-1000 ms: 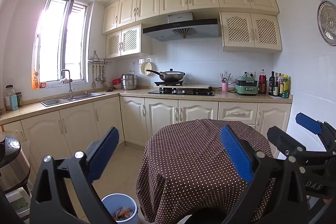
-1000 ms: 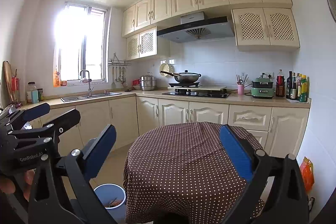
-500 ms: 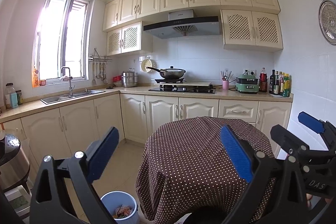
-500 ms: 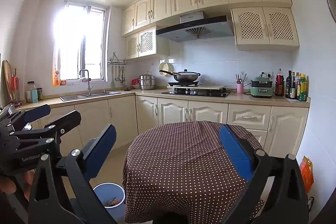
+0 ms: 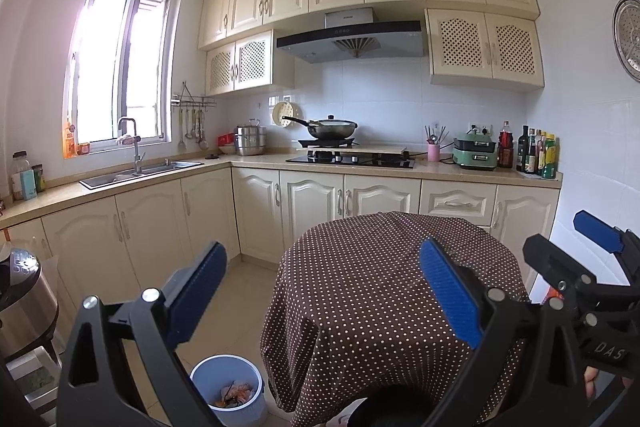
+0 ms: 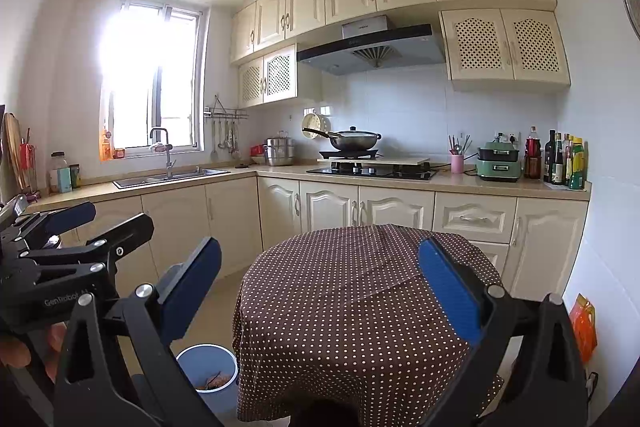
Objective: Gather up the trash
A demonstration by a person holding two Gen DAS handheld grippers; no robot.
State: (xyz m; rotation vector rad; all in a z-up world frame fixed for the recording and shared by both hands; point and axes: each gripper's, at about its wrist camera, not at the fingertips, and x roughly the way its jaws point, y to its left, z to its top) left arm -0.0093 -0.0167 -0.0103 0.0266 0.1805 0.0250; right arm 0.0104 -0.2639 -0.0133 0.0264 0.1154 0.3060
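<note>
Two grippers held up side by side over a round table (image 5: 384,291) with a brown polka-dot cloth. Left gripper (image 5: 324,291) has both blue pads spread wide, nothing between them. Right gripper (image 6: 320,287) same: jaws wide apart, empty. Each shows at the edge of the other's view, the right gripper (image 5: 576,267) at the right edge of the left camera, the left gripper (image 6: 60,231) at the left edge of the right camera, both looking parted there too. Fingertips of a hand (image 6: 16,351) visible on the left unit's handle.

Tabletop bare in both views. Blue trash bin (image 5: 228,387) stands on the tile floor just beside the table's left side, below the cloth hem; trash (image 5: 236,393) sits inside it, whitish and orange scraps, exact items too small to tell. Same bin (image 6: 208,371) seen from the right camera with brownish bits at the bottom.

Background: cream cabinets, sink (image 5: 136,175) under the window, wok (image 5: 332,129) on the hob, bottles (image 5: 536,155) on the counter's right end. Orange bag (image 6: 584,327) on the floor near the right wall.
</note>
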